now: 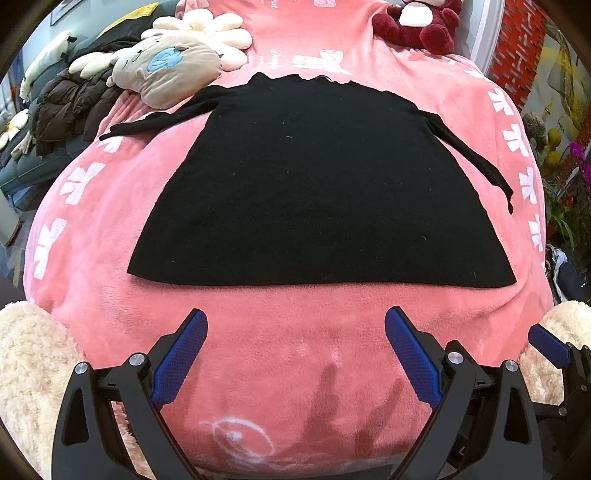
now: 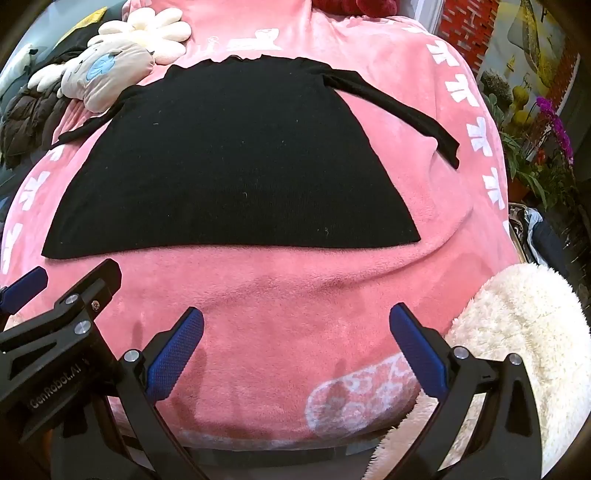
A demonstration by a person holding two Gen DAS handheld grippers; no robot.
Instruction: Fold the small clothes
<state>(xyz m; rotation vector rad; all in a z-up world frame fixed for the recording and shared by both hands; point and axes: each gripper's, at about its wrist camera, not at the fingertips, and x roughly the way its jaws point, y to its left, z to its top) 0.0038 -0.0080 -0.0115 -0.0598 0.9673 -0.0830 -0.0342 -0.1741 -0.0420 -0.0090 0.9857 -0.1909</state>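
Observation:
A black long-sleeved top (image 1: 317, 192) lies flat on a pink fleece blanket (image 1: 295, 350), hem toward me, both sleeves spread out to the sides. It also shows in the right wrist view (image 2: 229, 166). My left gripper (image 1: 295, 332) is open and empty, hovering over the blanket just short of the hem. My right gripper (image 2: 295, 328) is open and empty, beside the left one and short of the hem's right part. The left gripper's body (image 2: 55, 332) shows at the left of the right wrist view.
A beige plush pillow (image 1: 166, 70) and a flower cushion (image 1: 210, 33) lie at the far left, touching the left sleeve. A dark red plush toy (image 1: 421, 26) sits at the far end. Cream fleece (image 2: 524, 332) lies at the near right. Dark jackets (image 1: 70, 107) lie off the left edge.

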